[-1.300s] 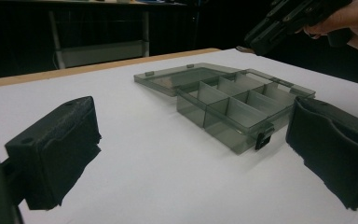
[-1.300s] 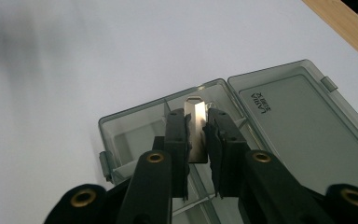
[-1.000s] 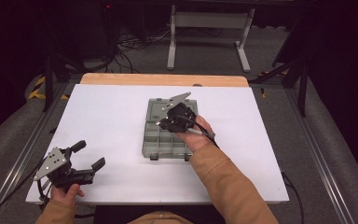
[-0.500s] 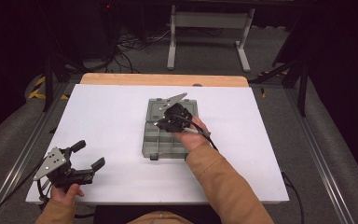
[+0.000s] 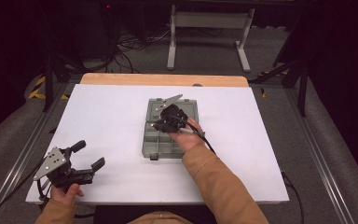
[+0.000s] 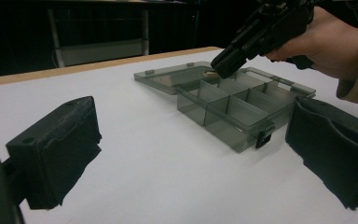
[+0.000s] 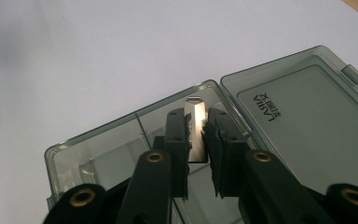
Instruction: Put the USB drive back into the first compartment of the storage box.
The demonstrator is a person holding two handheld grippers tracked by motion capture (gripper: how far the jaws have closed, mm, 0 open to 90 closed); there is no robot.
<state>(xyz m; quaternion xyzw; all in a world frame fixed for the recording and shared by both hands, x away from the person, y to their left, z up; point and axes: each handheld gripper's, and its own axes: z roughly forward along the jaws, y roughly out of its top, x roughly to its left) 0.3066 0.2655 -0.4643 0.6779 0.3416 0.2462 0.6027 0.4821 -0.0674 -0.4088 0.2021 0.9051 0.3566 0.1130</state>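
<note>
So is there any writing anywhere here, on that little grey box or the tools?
"LARIA", seemingly: printed on the open lid of the compartment box, sideways in the right gripper view, so uncertain.
Smaller print beside it: too small to read.
No readable text elsewhere.

A smoky transparent compartment box (image 5: 169, 128) lies flat with its lid (image 7: 303, 109) opened fully back. A small shiny metal piece (image 7: 196, 126) stands upright in a corner compartment next to the hinge, pinched between the jaws of the right gripper (image 7: 196, 135).
</note>
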